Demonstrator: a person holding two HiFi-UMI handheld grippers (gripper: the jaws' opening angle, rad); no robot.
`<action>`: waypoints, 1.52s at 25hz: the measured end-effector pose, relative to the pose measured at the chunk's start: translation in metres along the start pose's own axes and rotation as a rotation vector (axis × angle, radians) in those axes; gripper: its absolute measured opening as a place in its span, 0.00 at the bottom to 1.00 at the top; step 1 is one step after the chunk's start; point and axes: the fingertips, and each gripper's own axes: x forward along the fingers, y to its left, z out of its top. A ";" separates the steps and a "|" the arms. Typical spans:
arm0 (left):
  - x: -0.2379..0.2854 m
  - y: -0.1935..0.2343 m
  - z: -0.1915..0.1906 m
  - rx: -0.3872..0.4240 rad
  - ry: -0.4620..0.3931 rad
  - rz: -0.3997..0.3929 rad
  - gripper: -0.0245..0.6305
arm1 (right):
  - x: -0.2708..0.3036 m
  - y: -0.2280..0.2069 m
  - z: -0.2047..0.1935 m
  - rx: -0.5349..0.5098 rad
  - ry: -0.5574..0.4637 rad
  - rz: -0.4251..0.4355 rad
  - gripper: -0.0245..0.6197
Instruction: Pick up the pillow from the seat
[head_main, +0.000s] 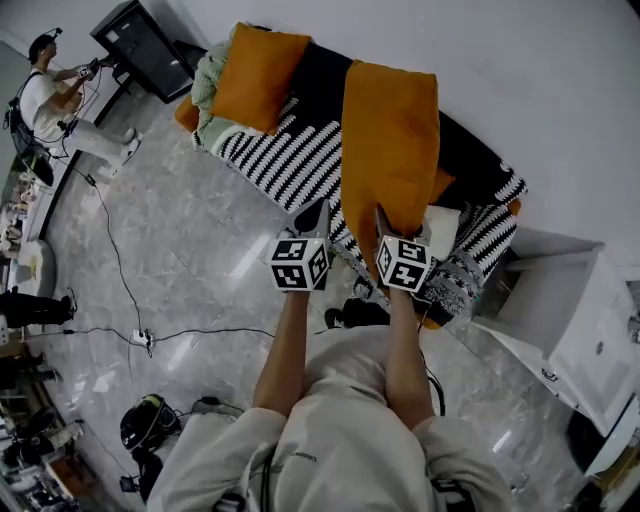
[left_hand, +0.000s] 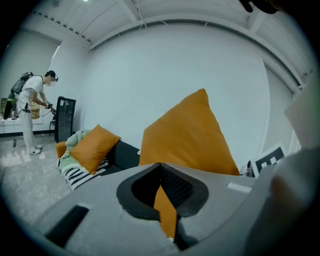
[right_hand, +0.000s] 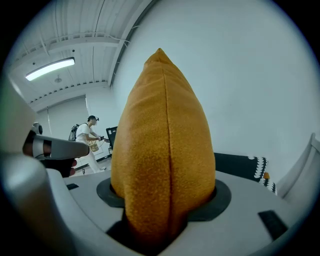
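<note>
Large orange fabric pillow (head_main: 390, 140) is held upright over the black sofa with a black-and-white striped throw (head_main: 300, 150), right tool (head_main: 385, 215) clamped on its thick lower edge, left tool (head_main: 316, 212) pinched together on a thin orange fold, second orange pillow (head_main: 255, 75) lying at the sofa's far end.

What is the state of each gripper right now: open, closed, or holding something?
Left gripper: closed, pinching a thin corner of the orange pillow.
Right gripper: closed on the same orange pillow, around its seamed edge.
</note>
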 end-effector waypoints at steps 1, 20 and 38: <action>-0.009 -0.001 -0.007 -0.008 0.001 0.006 0.05 | -0.010 -0.001 -0.009 0.000 0.003 -0.001 0.49; -0.084 -0.010 -0.065 -0.061 0.024 0.008 0.05 | -0.079 0.043 -0.067 -0.098 0.063 0.031 0.49; -0.085 0.007 -0.070 -0.075 0.014 0.013 0.05 | -0.071 0.062 -0.059 -0.174 0.063 0.031 0.49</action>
